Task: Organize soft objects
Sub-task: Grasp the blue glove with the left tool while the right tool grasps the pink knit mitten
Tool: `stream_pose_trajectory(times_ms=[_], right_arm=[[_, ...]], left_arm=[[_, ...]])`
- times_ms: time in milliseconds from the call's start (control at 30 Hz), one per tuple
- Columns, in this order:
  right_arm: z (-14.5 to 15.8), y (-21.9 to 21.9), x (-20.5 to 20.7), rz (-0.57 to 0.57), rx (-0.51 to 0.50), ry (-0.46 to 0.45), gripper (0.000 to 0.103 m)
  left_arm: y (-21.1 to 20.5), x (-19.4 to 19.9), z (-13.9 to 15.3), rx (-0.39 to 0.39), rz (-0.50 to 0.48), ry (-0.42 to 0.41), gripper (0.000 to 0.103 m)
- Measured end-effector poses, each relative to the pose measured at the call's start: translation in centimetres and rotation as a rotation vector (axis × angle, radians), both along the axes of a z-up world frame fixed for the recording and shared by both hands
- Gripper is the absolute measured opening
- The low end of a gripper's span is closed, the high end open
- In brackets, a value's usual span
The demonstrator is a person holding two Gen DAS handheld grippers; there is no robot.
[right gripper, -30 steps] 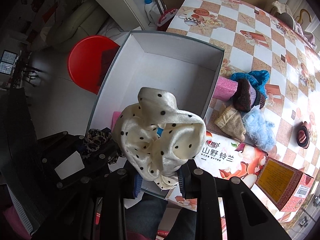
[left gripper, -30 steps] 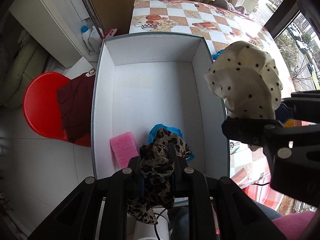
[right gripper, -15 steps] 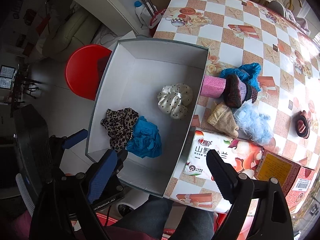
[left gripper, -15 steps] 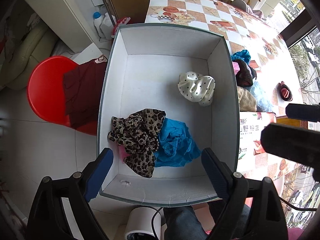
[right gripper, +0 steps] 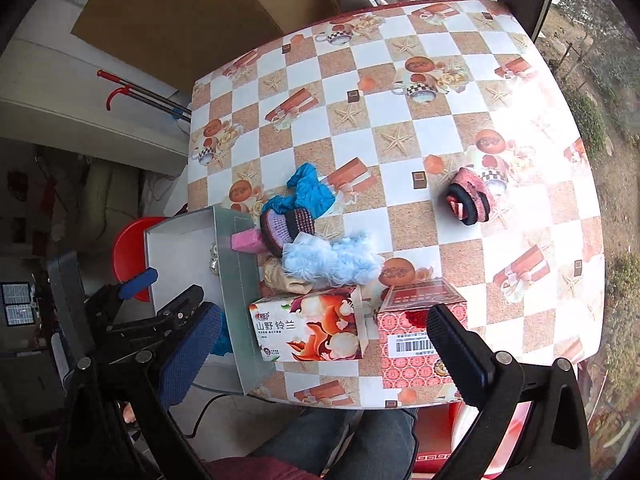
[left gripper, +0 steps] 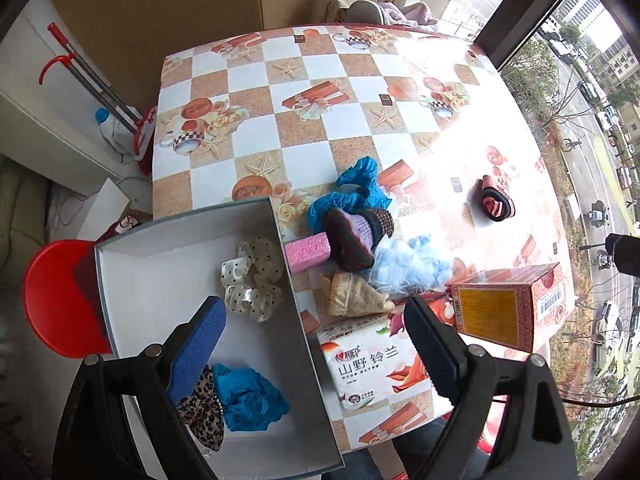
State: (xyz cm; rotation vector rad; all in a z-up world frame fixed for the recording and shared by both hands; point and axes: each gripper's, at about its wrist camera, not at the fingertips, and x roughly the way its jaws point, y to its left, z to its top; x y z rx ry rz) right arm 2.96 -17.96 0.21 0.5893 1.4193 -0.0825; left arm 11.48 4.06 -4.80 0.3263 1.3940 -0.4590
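1. Your left tool (left gripper: 316, 344) is wide open and holds nothing; its two fingers stand far apart, one over the white box (left gripper: 160, 280), the other over the tissue pack (left gripper: 364, 360).
2. Your right tool (right gripper: 324, 356) is also wide open and empty, with the tissue pack (right gripper: 308, 328) and the red carton (right gripper: 416, 332) between its fingers.
3. Inside the box, just ahead of your left tool's left finger, lies the polka-dot scrunchie (left gripper: 252, 276). Close under the same finger lie the blue cloth (left gripper: 248, 400) and the leopard scrunchie (left gripper: 202, 416), touching each other.
4. On the worktop (left gripper: 320, 120), ahead of your left tool and just beside the box wall, a group lies together: pink sponge (left gripper: 306, 254), dark knitted piece (left gripper: 356, 236), blue scrunchie (left gripper: 352, 196), light blue fluffy piece (left gripper: 408, 268) and beige piece (left gripper: 352, 296).
5. Far ahead and to the right of both tools, well apart from the group, lies a pink and black band (left gripper: 496, 200).
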Motion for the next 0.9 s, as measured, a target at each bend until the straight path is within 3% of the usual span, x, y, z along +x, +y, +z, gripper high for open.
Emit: stream_pose_trajectory(times_ms=[133, 233, 333, 567, 667, 733, 833, 900], right_arm=[[-2.4, -5.6, -0.4, -0.053, -0.032, 0.055, 0.103], [-6.1, -8.8, 0.0, -0.062, -0.066, 0.122, 0.103], [-11.1, -11.4, 0.8, -0.068, -0.071, 0.193, 0.103], [-21.0, -12.8, 4.3, -0.034, -0.084, 0.280, 0.103], [-23.4, -12.6, 5.2, -0.001, -0.103, 0.297, 0.103], [-24.1, -12.5, 5.4, 0.012, -0.100, 0.288, 0.103], [-24.1, -12.2, 5.6, 0.034, -0.120, 0.272, 0.087], [-23.7, -11.9, 5.7, 0.068, -0.168, 0.264, 0.064]], left_arm=[[-5.8, 3.6, -4.5, 0.092, -0.048, 0.057, 0.093], [-8.8, 5.3, -8.6, 0.188, -0.068, 0.099, 0.093], [-10.6, 6.5, -11.9, 0.229, -0.063, 0.151, 0.093], [-13.0, 7.9, -17.6, 0.306, -0.060, 0.213, 0.092], [-13.6, 8.0, -19.1, 0.332, -0.080, 0.226, 0.093], [-13.8, 8.3, -19.2, 0.307, -0.075, 0.233, 0.093], [-14.2, 8.5, -19.2, 0.311, -0.102, 0.245, 0.088], [-14.9, 8.2, -18.8, 0.288, -0.142, 0.257, 0.069]])
